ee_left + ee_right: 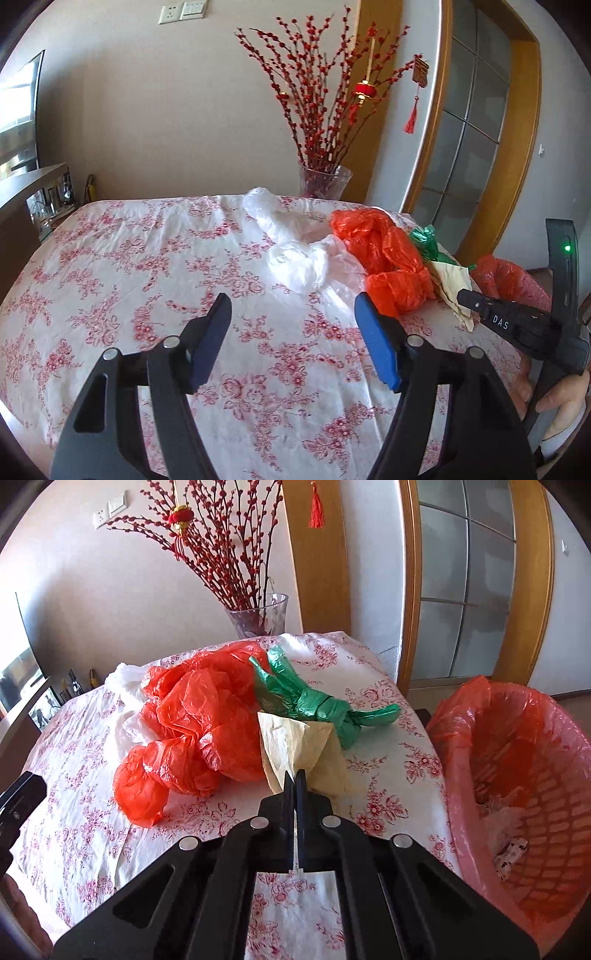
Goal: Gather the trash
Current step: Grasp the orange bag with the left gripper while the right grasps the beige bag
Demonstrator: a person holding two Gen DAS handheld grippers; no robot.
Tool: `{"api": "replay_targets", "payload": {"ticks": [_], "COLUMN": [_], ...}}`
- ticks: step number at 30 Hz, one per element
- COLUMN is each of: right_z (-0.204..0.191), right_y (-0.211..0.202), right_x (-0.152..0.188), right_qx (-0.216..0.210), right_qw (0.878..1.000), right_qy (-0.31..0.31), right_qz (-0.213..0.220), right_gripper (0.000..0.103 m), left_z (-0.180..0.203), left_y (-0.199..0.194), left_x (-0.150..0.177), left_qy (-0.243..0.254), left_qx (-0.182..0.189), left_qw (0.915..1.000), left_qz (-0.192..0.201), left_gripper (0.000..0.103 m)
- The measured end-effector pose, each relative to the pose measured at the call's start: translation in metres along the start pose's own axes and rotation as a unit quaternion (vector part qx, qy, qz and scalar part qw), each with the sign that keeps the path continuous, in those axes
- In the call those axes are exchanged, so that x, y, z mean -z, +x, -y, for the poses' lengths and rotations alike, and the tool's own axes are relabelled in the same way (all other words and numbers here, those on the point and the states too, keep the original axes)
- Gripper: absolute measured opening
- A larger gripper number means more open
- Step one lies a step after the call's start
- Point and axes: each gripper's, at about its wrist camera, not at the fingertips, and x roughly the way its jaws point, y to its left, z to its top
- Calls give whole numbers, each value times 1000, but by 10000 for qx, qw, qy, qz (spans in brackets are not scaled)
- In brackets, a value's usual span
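A heap of trash lies on the floral tablecloth (147, 266): white plastic bags (291, 258), crumpled orange plastic bags (199, 731), a knotted green plastic bag (321, 705) and a beige paper napkin (295, 746). My right gripper (295, 775) is shut on the near edge of the beige napkin (456, 284); in the left wrist view that gripper (465, 301) reaches in from the right. My left gripper (291, 306) hovers open over the cloth, nothing between its blue pads, just short of the white and orange bags.
A pink basket (535, 775) lined with an orange bag stands beside the table's right edge, some scraps inside. A glass vase (325, 181) of red branches stands beyond the table's far edge. A hand (561, 398) holds the right gripper. A cabinet (33, 192) stands at left.
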Motion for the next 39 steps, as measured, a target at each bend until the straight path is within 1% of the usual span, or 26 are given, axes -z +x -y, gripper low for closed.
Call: {"api": "replay_targets", "payload": {"ticks": [1,3,7,8,11,12,13,15,18,20,23,24,25,26,31,39], "right_z": [2,10,25,28,37,39,41,45,48,49,50,51,51,52,57,60], "right_y": [-5,-15,-29,-30,-31,-31,-31,-31,-33,-34,-38,-39,-40,-41,-51,-68], "right_x": [1,3,7,8,12,13,14,16,17,18,19,19,20,20,19,17], "right_qx": [4,-2,-11,-8,5,12,19,35,37,34,42,50,59,68,79,74], "right_qw": [10000,9999,9994,9993,9990,9989,9989,9987,9985,9985,9985,9984,9984,9984,9980,9974], "right_qy": [22,113,290,322,417,440,459,493,530,539,537,538,538,542,575,577], "right_qz": [41,128,193,189,157,146,133,117,107,118,137,140,144,150,240,423], "right_gripper": [1,1,1,1,1,1,1,1,1,1,1,1,1,1,1,1], "left_z": [6,18,38,41,46,46,47,48,53,58,62,62,62,62,57,53], "left_y": [3,12,35,42,58,62,64,66,68,73,78,78,78,77,53,10], "left_x": [-1,-2,-3,-3,-2,-1,-1,-1,0,1,2,3,3,3,0,-9], "left_qy": [77,228,417,425,396,373,341,301,318,383,334,309,308,297,236,211], "left_qx": [84,268,441,499,543,569,607,691,756,705,711,729,769,815,946,1034], "left_qw": [9999,9993,9974,9966,9951,9945,9940,9934,9926,9920,9915,9915,9911,9908,9928,9942], "left_qz": [-39,-126,-395,-495,-729,-793,-840,-870,-891,-975,-1040,-1033,-1040,-1037,-692,-208], "left_gripper": [63,57,51,47,42,37,35,27,26,26,26,14,6,5,4,3]}}
